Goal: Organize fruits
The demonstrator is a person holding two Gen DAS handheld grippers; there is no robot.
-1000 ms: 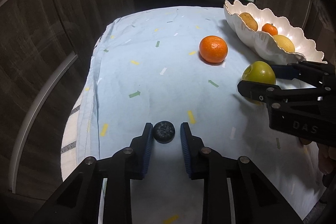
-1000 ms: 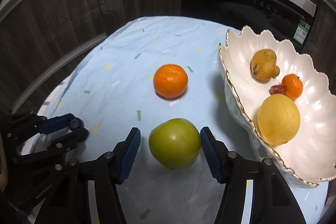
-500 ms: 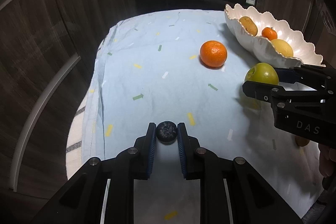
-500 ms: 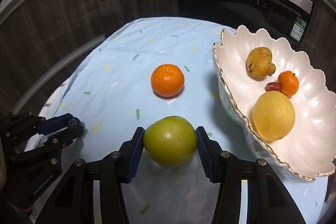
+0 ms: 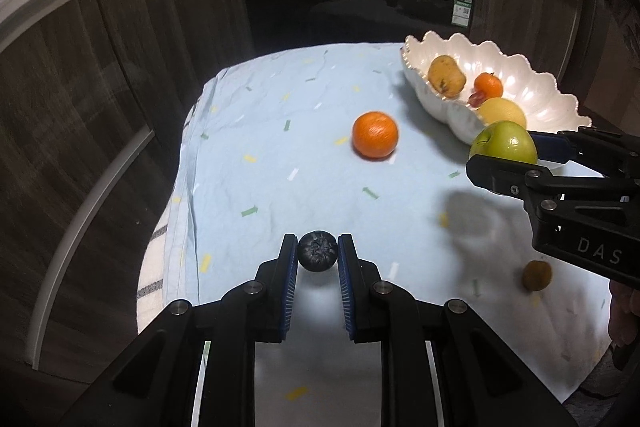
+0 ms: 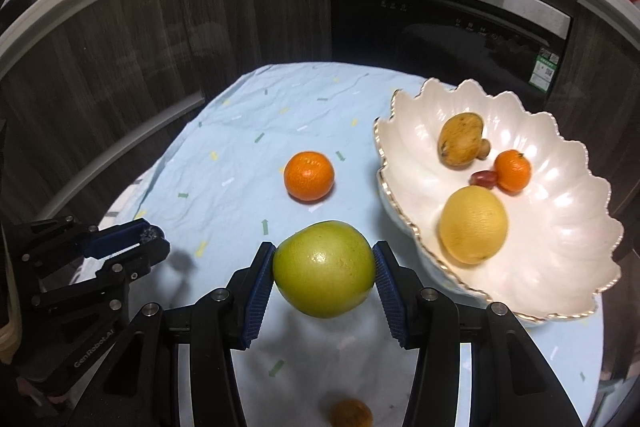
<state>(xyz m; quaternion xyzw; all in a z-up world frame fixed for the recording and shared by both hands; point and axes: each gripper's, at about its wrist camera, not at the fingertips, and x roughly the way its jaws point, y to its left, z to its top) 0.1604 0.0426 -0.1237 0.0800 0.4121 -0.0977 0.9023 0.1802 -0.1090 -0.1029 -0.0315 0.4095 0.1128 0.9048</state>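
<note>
Meanwhile the left gripper [image 5: 318, 255] pinched a small dark fruit [image 5: 317, 256] above the cloth [image 5: 280, 187] while the right gripper [image 6: 324, 277] clasped a green fruit [image 6: 324, 275] beside the bowl [image 6: 568, 267], an orange [image 6: 309, 176] lying ahead on the cloth

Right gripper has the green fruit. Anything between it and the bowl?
Nothing visible blocks it. The right gripper is shut on the green fruit, clear of the cloth, and the white bowl sits just to its right. The near part of the bowl already holds a yellow fruit; the bowl's right side looks free.
</note>
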